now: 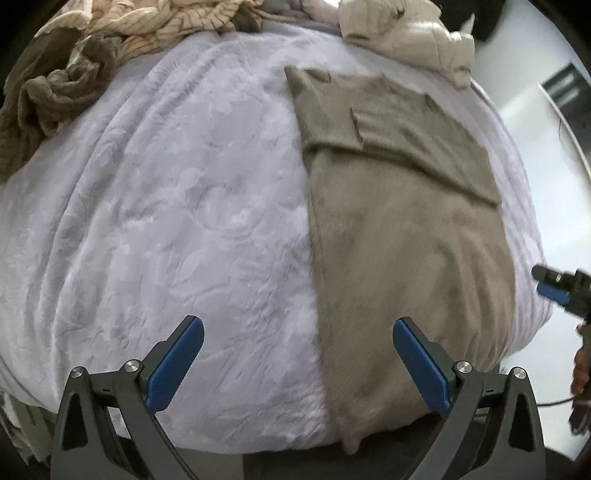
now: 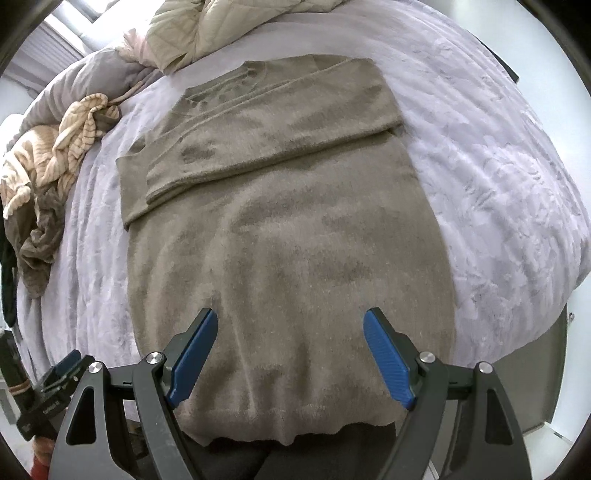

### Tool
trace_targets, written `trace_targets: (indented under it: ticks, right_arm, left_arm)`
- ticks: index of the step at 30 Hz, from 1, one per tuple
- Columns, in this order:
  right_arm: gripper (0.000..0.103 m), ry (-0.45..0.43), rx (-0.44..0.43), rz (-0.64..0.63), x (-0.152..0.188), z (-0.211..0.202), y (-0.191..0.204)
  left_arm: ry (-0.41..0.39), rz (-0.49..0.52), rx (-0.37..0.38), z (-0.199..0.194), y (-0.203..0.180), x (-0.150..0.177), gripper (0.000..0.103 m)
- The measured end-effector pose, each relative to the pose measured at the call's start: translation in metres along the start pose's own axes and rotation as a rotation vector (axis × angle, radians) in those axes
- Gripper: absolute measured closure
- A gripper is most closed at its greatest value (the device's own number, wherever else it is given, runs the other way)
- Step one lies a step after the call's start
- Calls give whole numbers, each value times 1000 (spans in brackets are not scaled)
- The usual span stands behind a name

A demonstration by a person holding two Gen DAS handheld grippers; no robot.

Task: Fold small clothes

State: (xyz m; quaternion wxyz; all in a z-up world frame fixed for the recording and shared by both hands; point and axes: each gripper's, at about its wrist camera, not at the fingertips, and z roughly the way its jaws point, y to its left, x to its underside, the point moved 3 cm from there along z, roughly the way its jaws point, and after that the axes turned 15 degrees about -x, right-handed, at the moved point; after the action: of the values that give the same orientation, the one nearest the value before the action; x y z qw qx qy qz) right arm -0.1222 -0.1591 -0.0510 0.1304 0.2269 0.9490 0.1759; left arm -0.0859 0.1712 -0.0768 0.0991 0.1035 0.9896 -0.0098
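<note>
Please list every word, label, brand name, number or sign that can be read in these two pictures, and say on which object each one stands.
No text can be read with certainty.
Left gripper: small white print on its black body in the right wrist view, too small and blurred to read.
Brown sweater: no label or print visible.
Lilac bedspread: only a leaf pattern, no words.
Right gripper: no markings visible.

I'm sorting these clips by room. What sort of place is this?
Most likely a bedroom: the taupe sweater lies on a bed covered by a lavender embossed bedspread, with a rumpled quilted comforter at the far end and a heap of other clothes waiting alongside.
</note>
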Motion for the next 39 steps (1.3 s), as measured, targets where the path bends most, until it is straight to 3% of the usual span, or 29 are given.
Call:
trace_targets:
  ticks: [10,12,22,30,39]
  right_arm:
    - [19,-29,-122,-48,-17,-6,-16]
    - [19,-10,-129,-73,-24,-12,-28]
    - [19,105,-169,-103,-34,-19,-105]
    - [19,218,-266,-199,-17,8,-115]
    - [19,280,-327,-125,30,32,-155]
  left_arm:
    - [-53,-62,-57,-21,-4,-1,0]
    - [-47,-87,-88,-22,-15,-2,0]
    - [-17,-221,-85,-25,-93,25,0]
    - [-11,-253,-65,-16,-87,43,0]
    - [63,-184,2,43,-76,60,0]
